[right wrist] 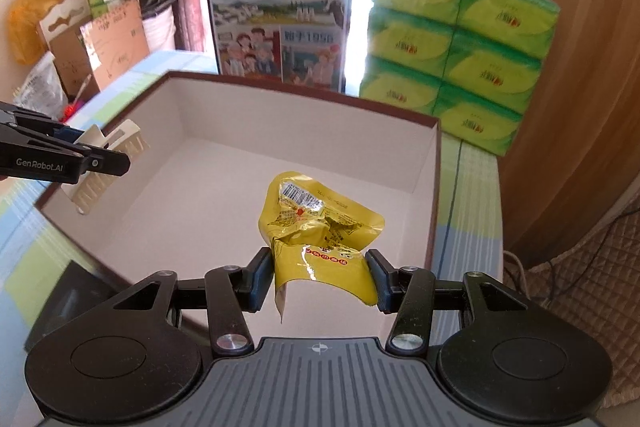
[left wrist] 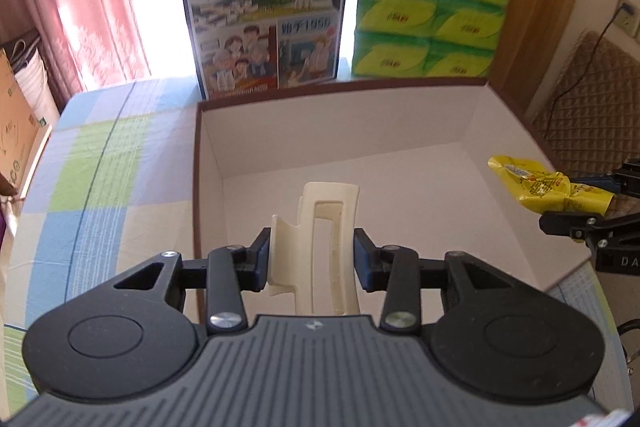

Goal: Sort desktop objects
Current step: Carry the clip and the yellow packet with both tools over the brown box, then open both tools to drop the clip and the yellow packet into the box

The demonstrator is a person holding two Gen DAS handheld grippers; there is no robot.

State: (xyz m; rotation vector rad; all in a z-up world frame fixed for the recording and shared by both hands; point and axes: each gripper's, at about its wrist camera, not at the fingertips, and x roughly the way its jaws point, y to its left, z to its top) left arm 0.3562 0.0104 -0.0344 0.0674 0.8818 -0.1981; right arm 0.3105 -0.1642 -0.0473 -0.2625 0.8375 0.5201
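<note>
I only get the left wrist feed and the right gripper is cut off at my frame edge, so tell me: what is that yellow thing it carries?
Observer: A crumpled yellow snack packet, clamped between the right gripper fingers.
Operator: Is it over the box?
Observer: Yes, it hangs above the white floor of the open box, inside the near rim.
Operator: Anything already lying in there?
Observer: Nothing that I can see; the floor looks bare. Your left gripper holds the cream hair claw at the box's left wall.

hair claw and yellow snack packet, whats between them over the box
Nothing: only the bare white floor of the box lies between the hair claw and the yellow snack packet, in the right wrist view.
</note>
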